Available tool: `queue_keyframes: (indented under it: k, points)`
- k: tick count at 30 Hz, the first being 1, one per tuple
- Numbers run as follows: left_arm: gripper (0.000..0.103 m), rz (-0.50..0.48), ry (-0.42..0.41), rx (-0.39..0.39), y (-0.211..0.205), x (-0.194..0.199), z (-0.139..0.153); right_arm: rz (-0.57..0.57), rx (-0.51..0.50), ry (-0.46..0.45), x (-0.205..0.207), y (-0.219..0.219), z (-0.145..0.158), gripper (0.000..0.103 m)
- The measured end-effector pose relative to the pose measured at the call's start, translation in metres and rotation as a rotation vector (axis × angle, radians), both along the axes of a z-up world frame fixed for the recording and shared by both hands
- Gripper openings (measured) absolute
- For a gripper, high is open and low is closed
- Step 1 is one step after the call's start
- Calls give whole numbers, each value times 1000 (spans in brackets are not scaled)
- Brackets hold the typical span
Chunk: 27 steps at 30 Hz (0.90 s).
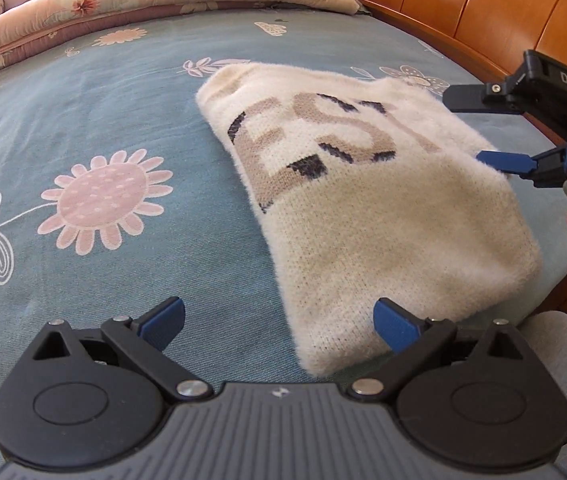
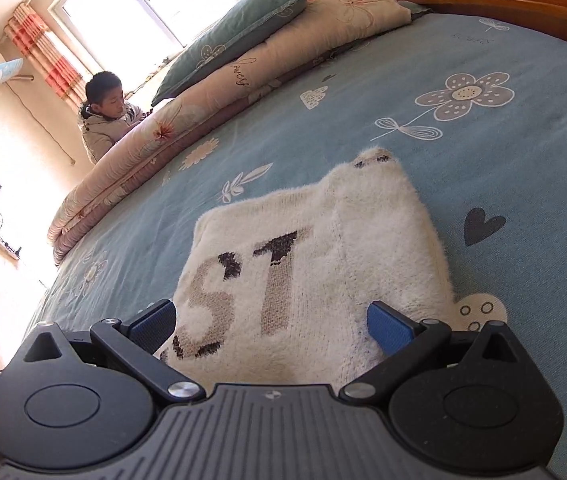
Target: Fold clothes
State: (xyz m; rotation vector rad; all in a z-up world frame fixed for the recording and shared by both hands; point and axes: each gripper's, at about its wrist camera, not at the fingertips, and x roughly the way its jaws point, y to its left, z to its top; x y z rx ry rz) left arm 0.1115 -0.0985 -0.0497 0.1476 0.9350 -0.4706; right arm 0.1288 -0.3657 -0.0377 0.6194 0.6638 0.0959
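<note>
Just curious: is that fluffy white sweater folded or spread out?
Folded. The sweater lies as a compact block on the bed, no sleeves showing.

Sweater point(image 1: 363, 184) has knit block letters: left wrist view reads roughly "EST", first letter partly folded under; right wrist view shows "ST" clearly. Right gripper point(image 1: 479, 128) body at 3 o'clock in the left wrist view is stamped "DAS". Quilt point(image 2: 219, 92) at 11 o'clock has cursive script, maybe "flowers", not sure. Bedsheet point(image 2: 475, 36) has faint script at 1 o'clock, unreadable.
</note>
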Motion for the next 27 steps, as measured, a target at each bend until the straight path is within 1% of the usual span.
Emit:
queue_keyframes:
  k: [4,6,8,9,11,13,15,19,25,27]
  points:
    - [100,7,-3,-17,4,0,-1,-11,-6,-7,-13,2,21,103]
    - [100,18,0,-13,6,0,-3,25,-62,-33,-19,13,31,103]
    - [100,35,2,-7,10,0,-5,75,-151,-43,-22,30,37,103]
    - [100,41,2,-6,13,0,-5,95,-205,-41,-21,39,37,103]
    - [100,53,2,-3,18,-1,-5,116,-312,-7,-13,58,28,103]
    - [100,65,2,5,23,-1,-6,127,-375,31,-2,70,13,103]
    - [100,74,1,4,27,0,-6,129,-417,63,5,77,1,103]
    - [100,92,3,-9,33,4,-7,131,-463,63,5,83,-9,103]
    - [100,75,8,-40,32,5,-9,144,-430,59,3,78,-12,103]
    - [100,73,8,-47,32,4,-9,139,-439,46,2,79,-14,103]
